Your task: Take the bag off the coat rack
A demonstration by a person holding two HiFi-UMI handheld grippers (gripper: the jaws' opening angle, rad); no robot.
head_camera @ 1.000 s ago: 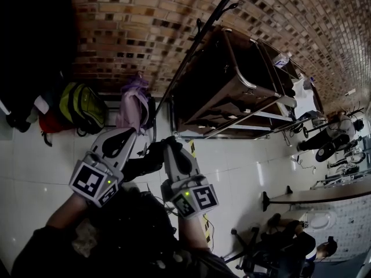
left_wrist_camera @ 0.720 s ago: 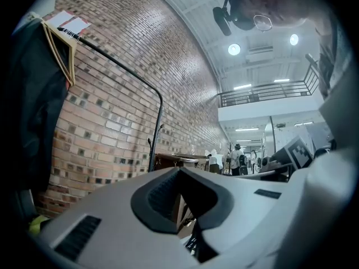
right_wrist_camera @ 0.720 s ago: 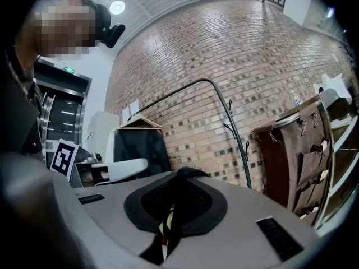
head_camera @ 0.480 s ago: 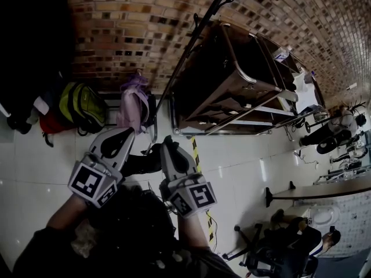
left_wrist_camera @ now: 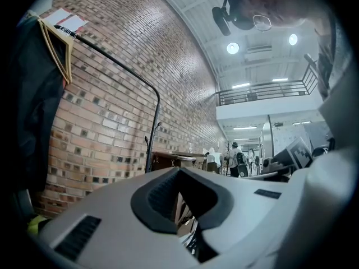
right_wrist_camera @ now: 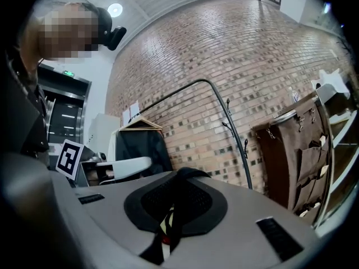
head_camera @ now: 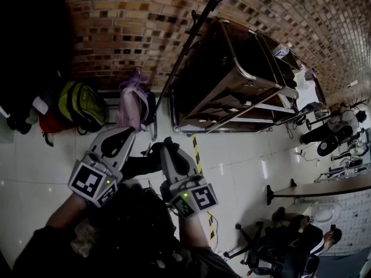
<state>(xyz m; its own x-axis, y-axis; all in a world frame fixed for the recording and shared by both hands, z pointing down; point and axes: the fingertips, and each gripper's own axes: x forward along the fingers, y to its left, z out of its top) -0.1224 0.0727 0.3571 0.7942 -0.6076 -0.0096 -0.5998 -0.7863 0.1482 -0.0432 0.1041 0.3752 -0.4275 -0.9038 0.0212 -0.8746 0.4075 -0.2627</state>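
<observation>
While the right gripper (head_camera: 168, 141) is pinching the bag's black strap (right_wrist_camera: 178, 203), the left gripper (head_camera: 128, 134) is hovering beside it, jaws pressed together. The black bag (head_camera: 141, 164) is hanging between them, off the coat rack (head_camera: 186, 50), which is standing before the brick wall (head_camera: 116, 33).

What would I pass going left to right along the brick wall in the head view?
green backpack → pink backpack → brown cart → person
</observation>
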